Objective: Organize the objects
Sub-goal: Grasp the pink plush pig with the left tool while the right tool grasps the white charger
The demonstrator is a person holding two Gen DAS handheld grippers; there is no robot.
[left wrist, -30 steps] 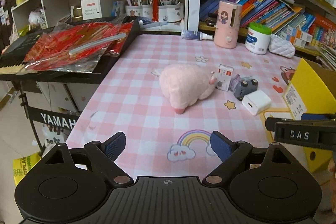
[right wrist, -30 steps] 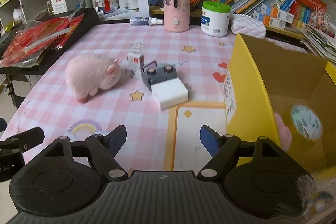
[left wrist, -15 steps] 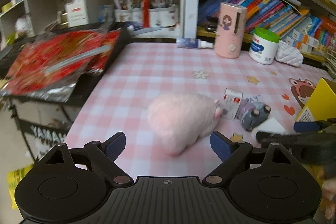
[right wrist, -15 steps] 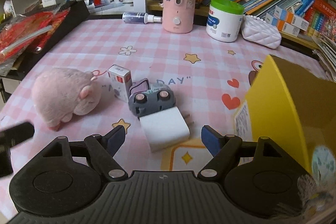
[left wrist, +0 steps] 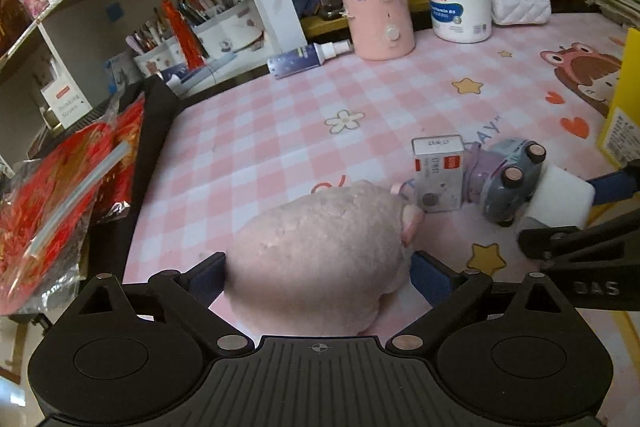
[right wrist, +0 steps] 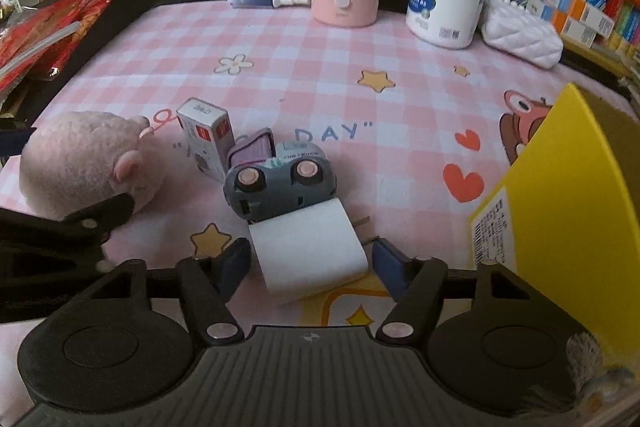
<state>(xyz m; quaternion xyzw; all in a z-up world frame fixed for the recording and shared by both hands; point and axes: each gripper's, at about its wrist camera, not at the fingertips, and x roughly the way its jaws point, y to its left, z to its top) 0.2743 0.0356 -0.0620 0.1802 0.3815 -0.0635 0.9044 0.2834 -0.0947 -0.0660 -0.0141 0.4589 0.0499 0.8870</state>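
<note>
Pink and fluffy, the soft toy (left wrist: 320, 259) lies on the table (left wrist: 256, 147), right between the jaws of your left gripper (left wrist: 318, 277). Those jaws have just been opening and stand wide on each side of it, so it is not squeezed yet. It looks light and squashy, so it will give when you close on it. Take it across its round middle, not by the little ear, so it does not slip out.

Your right gripper (right wrist: 312, 263) has the white charger (right wrist: 308, 247) between its jaws. They have just been closing, but I see small gaps on both sides, so it is not held yet. It looks hard and smooth, so it may slide. Grab its flat sides, square on. It touches the toy car (right wrist: 280, 183), which may roll away. The yellow box (right wrist: 568, 211) stands close by on the right.
</note>
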